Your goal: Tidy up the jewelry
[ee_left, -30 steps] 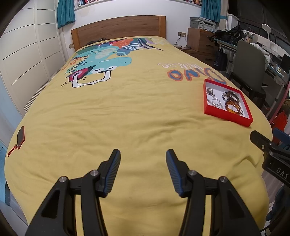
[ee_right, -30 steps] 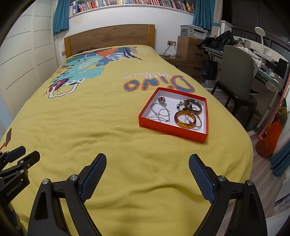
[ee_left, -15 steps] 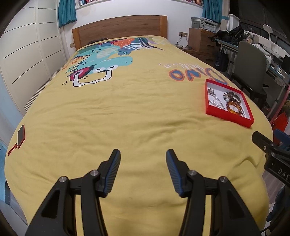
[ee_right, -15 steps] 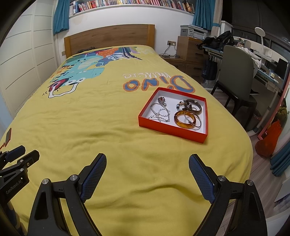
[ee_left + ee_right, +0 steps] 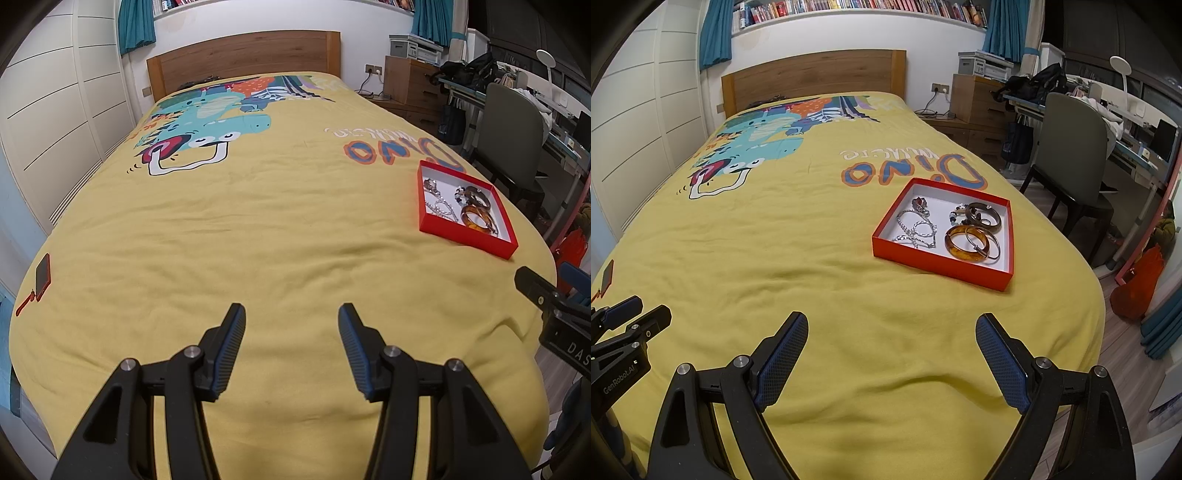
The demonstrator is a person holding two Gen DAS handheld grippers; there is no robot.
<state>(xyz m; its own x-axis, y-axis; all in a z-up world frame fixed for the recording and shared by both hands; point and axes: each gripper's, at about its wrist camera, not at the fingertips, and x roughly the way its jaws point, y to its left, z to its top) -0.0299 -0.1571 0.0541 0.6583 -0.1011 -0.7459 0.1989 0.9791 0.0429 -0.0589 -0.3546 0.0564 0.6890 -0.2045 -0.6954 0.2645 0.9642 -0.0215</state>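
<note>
Only right view shows bookshelf [image 5: 857, 5]; left shows whole phone [image 5: 42, 272].

Left gripper [image 5: 291, 334]: black angular plastic frame, two fingers faced with dark-blue ribbed pads [image 5: 229, 349], and round silver screw heads at the pivots. Right gripper [image 5: 891, 356]: the same black frame and silver screws, with blue cross-hatched pads [image 5: 1003, 365]. White lettering reading "GenRobot.AI" marks the left gripper's side in the right wrist view.
</note>
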